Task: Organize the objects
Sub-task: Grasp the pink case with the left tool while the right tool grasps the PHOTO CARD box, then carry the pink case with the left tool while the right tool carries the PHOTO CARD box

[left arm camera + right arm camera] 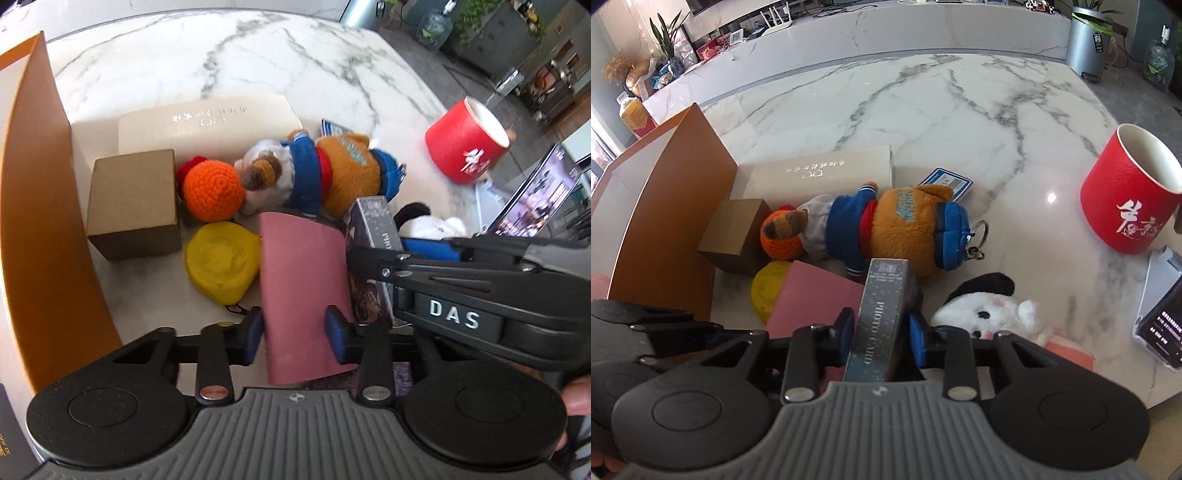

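Left claw [294, 334] is clamped on the pink box [303, 291], pads on both its side faces. Right claw [880, 334] is clamped on the dark photo card box [881, 317], narrow faces between the pads. Both boxes stand side by side, touching or nearly so, at the near end of the pile on the marble bench [923, 103].

Doing it well: keep each box square in the pads, don't let the two rub as they travel, and clear the yellow tape measure [221, 258] and the plush bear [886, 225] lying just beyond. Orange tray wall [40, 229] on the left is probably the destination; brown carton [135, 203] and cream box [207, 122] already sit against it, so free space there is tight.

View differences: left wrist shows the whole tape measure and the orange crochet ball [214, 192]; right wrist hides most of both. Right wrist shows the white plush [990, 314], the bear's key ring and the blue card [947, 182] clearly. Red cup [1130, 199] stands well apart in both. Whether the boxes are lifted off the bench I can't tell.
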A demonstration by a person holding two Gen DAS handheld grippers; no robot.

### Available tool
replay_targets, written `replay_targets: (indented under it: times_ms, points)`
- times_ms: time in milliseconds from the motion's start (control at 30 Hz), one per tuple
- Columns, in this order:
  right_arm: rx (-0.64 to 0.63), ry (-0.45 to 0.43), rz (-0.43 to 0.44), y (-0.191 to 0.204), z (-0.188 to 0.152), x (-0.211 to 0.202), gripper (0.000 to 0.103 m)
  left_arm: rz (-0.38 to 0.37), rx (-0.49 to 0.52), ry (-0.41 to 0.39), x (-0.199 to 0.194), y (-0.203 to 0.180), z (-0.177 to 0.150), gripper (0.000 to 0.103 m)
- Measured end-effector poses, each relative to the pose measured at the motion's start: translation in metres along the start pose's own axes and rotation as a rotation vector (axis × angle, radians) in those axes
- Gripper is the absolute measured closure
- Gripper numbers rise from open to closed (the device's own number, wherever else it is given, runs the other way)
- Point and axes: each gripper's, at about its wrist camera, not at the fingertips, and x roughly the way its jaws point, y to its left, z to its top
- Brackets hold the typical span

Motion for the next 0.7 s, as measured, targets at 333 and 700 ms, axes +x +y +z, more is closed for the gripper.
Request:
replay_targets:
  times_ms: [333, 700]
  points:
    - [0.031, -0.034, 0.007, -0.001, -0.002, -0.019, 0.077, -0.073, -0.005, -0.106, -0.032, -0.007, -0.004, 0.083]
    - [0.044, -0.095, 0.055, 0.016, -0.004, -0.062, 0.078, -0.103, -0.025, -0.216, -0.08, -0.005, -0.018, 0.084]
